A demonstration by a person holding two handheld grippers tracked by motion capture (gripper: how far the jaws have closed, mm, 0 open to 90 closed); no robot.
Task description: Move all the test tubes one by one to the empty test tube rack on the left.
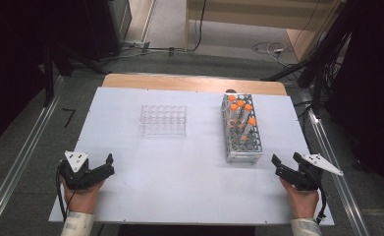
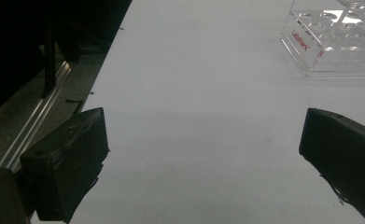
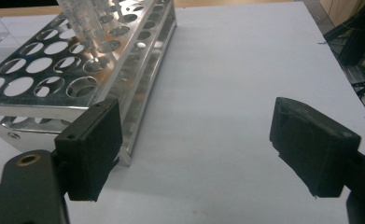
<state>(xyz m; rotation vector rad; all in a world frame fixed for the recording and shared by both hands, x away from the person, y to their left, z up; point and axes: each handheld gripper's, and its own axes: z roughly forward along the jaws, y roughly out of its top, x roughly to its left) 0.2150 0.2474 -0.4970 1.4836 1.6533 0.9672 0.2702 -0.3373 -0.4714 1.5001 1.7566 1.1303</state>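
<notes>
A metal tube rack (image 1: 242, 142) stands right of centre on the white board (image 1: 189, 172), with several orange-capped tubes (image 1: 240, 108) in its far half. A clear plastic rack (image 1: 163, 120) with no tubes in it sits left of centre. Near the board's front left corner a hand holds my left gripper (image 1: 111, 165), open, jaws wide apart over bare board (image 2: 203, 140); the clear rack (image 2: 334, 42) lies ahead to its right. At the front right, my right gripper (image 1: 285, 158) is open and holds nothing (image 3: 196, 135), just beside the metal rack's (image 3: 77, 70) near end.
The board rests on a wooden table (image 1: 194, 82) with its far edge showing. Metal rails (image 1: 17, 162) run along both sides on the floor. Cables (image 1: 268, 48) lie on the floor beyond the table. Dark equipment stands at the left and right.
</notes>
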